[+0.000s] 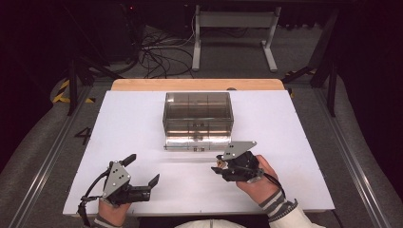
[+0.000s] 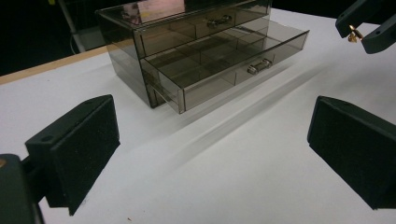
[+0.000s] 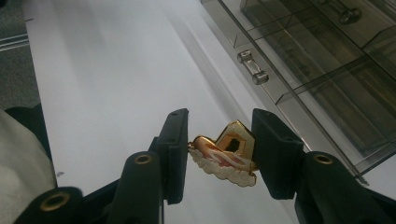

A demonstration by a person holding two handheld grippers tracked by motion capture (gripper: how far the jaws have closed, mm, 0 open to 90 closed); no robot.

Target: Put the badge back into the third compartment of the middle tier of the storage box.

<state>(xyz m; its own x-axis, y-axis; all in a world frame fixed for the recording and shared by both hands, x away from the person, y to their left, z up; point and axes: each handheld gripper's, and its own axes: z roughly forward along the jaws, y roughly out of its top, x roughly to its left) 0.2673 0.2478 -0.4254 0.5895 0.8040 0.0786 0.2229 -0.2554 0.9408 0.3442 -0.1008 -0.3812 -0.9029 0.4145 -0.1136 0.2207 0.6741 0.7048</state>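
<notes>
A smoky clear drawer box (image 1: 198, 114) stands on the white table (image 1: 133, 118), toward twelve o'clock from the table's middle in the high view. It has two tiers. The upper drawer (image 2: 196, 28) sits pushed in, its small clear handle (image 2: 219, 21) facing the person. The lower drawer (image 2: 224, 65) is pulled out toward six o'clock, and its own clear handle (image 3: 252, 68) shows on the front wall. Thin partitions split the lower drawer into several compartments, and every compartment that can be seen through the tinted walls holds nothing. What lies in the upper drawer cannot be told through the dark plastic.

The right gripper (image 1: 219, 167) is at about five o'clock from the box, just off the front of the open drawer and apart from it. Its jaws are clamped on a small gold brooch (image 3: 226, 154), a heart-like gold piece with a red-and-white enamel band and a pale scalloped edge along the bottom. The brooch is pinched from both sides between the black pads (image 3: 175, 149) and hangs above the bare table, not over any compartment. In the left gripper view the same gold piece shows as a tiny glint at the two o'clock corner.

The left gripper (image 1: 142, 171) is at about seven o'clock from the box, well apart from it, near the table's near edge. Its jaws stand wide apart with nothing between them, pointing toward the drawer box.
</notes>
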